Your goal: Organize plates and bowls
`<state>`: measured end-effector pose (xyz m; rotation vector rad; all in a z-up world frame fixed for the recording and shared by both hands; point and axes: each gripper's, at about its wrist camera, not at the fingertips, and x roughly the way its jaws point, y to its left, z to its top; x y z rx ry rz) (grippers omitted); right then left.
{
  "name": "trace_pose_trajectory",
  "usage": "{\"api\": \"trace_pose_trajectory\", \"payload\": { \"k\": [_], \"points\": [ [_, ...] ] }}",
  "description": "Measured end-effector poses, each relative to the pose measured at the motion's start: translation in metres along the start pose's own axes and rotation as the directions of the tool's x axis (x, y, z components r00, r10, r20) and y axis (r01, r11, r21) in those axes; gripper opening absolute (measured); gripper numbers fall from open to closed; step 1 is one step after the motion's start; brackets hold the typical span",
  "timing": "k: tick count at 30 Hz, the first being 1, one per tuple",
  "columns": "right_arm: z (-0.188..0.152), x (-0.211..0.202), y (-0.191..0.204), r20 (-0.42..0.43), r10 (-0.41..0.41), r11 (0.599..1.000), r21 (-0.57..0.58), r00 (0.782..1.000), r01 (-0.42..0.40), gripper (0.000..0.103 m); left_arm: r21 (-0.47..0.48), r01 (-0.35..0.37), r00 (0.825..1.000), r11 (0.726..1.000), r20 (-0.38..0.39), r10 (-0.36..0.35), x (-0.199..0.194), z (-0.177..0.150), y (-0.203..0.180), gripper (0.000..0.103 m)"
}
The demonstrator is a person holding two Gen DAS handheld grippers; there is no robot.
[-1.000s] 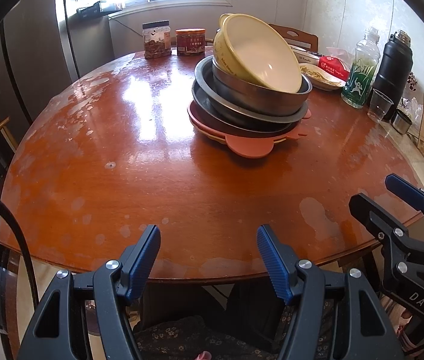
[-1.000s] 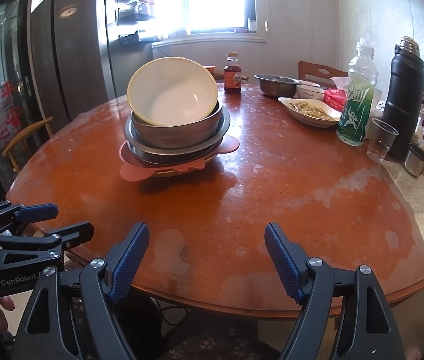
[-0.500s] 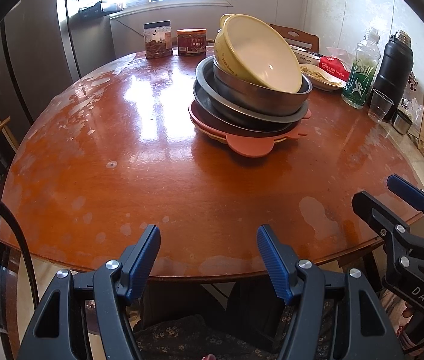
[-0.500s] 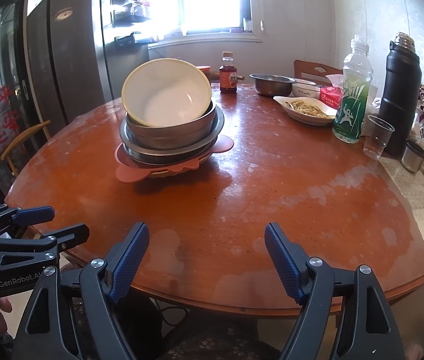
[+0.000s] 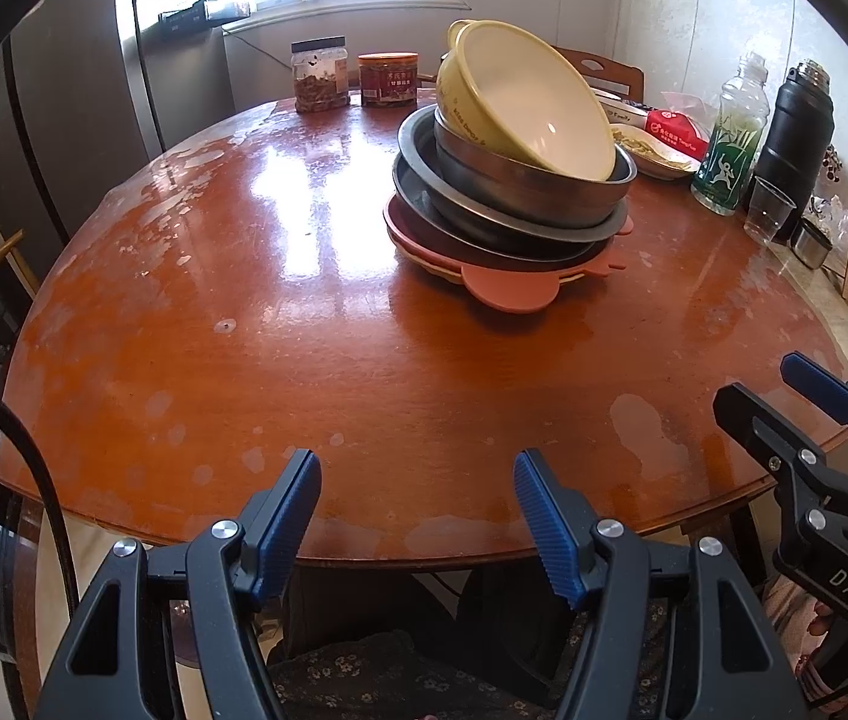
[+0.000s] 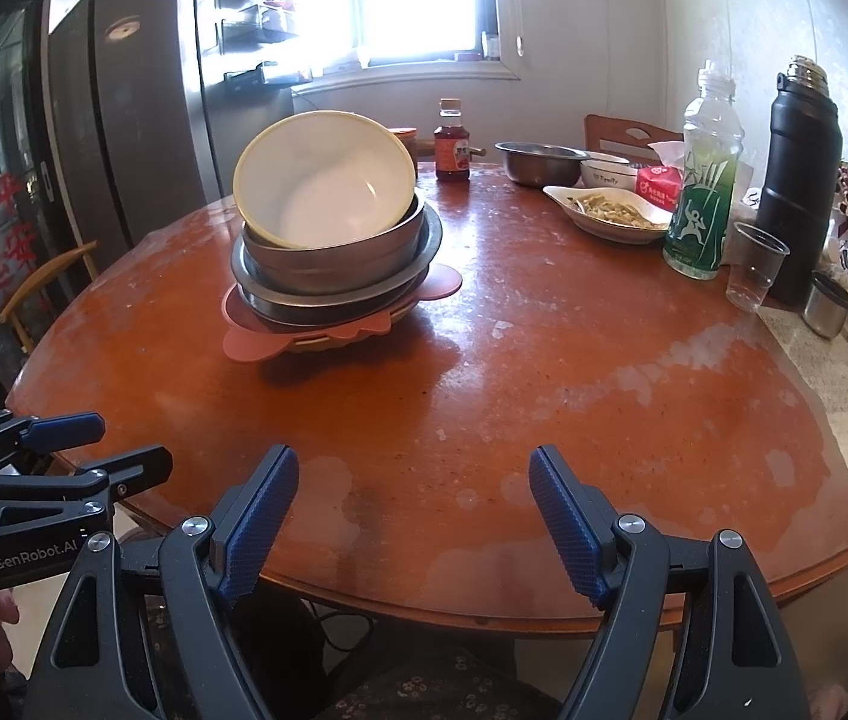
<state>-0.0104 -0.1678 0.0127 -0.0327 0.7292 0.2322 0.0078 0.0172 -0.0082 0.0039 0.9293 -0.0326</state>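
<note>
A stack of dishes stands on the round wooden table (image 5: 244, 324). A tilted yellow bowl (image 5: 535, 102) tops it, resting in a steel bowl (image 5: 520, 186) on steel plates (image 5: 424, 186), over a pink plate (image 5: 511, 291). In the right wrist view the yellow bowl (image 6: 328, 186) and pink plate (image 6: 250, 342) sit left of centre. My left gripper (image 5: 418, 516) is open and empty at the near table edge. My right gripper (image 6: 415, 510) is open and empty there too, to the left gripper's right (image 5: 796, 396).
At the far right stand a green bottle (image 6: 703, 180), a black flask (image 6: 802, 180), a clear cup (image 6: 754, 267), a dish of food (image 6: 610, 210), a steel bowl (image 6: 538, 162) and a sauce bottle (image 6: 452, 141). Two jars (image 5: 358, 81) stand at the back. A fridge (image 6: 124, 120) is on the left.
The right gripper has drifted slightly forward and left, so the stack looks a little closer. The left gripper has barely moved. Both stay open and empty.
</note>
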Motion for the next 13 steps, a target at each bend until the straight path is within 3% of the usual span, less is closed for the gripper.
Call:
{"api": "trace_pose_trajectory", "payload": {
  "k": [13],
  "points": [
    [0.003,0.013,-0.013,-0.022,-0.008,1.0,0.025,1.0,0.008,0.08,-0.008,-0.014,1.0,1.0,-0.02,0.014,0.012,0.007,0.007,0.066]
  ]
}}
